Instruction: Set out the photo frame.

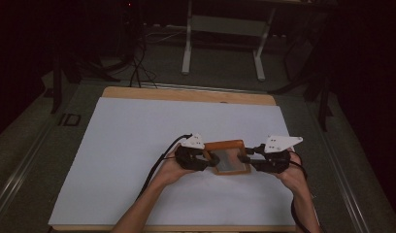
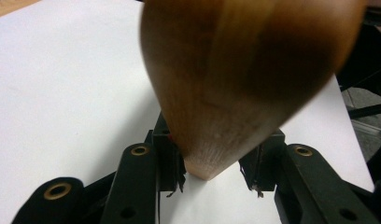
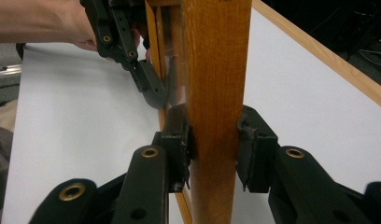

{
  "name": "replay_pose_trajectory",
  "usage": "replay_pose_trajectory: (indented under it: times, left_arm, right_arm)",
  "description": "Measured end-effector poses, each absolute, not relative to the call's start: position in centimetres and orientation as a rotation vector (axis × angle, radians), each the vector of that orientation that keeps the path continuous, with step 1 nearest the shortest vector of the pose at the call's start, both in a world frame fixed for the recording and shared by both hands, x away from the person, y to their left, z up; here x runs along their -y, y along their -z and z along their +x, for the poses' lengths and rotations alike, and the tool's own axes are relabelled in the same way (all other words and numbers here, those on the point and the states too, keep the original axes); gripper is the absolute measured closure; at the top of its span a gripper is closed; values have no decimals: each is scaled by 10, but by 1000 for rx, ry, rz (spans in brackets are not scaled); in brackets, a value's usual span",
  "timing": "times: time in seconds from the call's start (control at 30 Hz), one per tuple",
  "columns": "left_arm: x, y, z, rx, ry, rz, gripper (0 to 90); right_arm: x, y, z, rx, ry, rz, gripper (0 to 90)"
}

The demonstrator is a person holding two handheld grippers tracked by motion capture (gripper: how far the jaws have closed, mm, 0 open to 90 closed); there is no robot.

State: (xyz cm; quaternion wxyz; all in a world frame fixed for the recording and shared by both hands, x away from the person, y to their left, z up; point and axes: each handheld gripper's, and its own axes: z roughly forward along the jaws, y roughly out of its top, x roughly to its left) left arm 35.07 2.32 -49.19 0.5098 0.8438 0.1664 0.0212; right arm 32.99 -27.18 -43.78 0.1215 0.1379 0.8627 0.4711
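Note:
A wooden picture frame [image 1: 225, 145] with a grey pane [image 1: 229, 161] is held just over the white table sheet, between both grippers. My left gripper [image 1: 209, 158] grips its left side. In the left gripper view the rounded wooden edge [image 2: 235, 84] sits between the pads [image 2: 172, 161], which touch it on both sides. My right gripper [image 1: 246, 158] is shut on the frame's right side. In the right gripper view both pads [image 3: 179, 149] press on the upright wooden bar [image 3: 216, 93]. My left gripper [image 3: 153, 91] shows beyond it, on the frame's far side.
A white sheet [image 1: 138, 145] covers most of the wooden table [image 1: 186, 93]. Grey floor surrounds it, with black cables [image 1: 138, 68] and the white legs of a desk [image 1: 187, 43] behind. Each gripper trails a cable toward the front edge.

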Motion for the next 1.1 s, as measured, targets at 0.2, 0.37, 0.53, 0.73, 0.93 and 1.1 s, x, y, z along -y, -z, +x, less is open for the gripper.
replay_pose_trajectory:
  times: [0.2, 0.37, 0.53, 0.73, 0.93, 1.1]
  left_arm:
    - [-51, 483, 350, -455, -43, 2001, 626]
    - [-87, 480, 348, -538, -22, 1934, 623]
    - [-115, 483, 346, -628, -27, 1914, 622]
    - [-118, 492, 353, -726, -35, 1915, 587]
    - [-112, 496, 356, -760, -50, 1926, 544]
    - [-107, 499, 353, -756, -63, 1997, 511]
  right_arm:
    - [256, 445, 336, -2500, -1501, 484, 665]
    - [229, 459, 345, -2515, -1597, 613, 656]
    - [200, 475, 355, -2545, -1677, 724, 641]
    - [185, 486, 366, -2562, -1660, 831, 628]
    - [187, 491, 373, -2583, -1659, 897, 626]
    - [183, 493, 372, -2613, -1619, 878, 502]
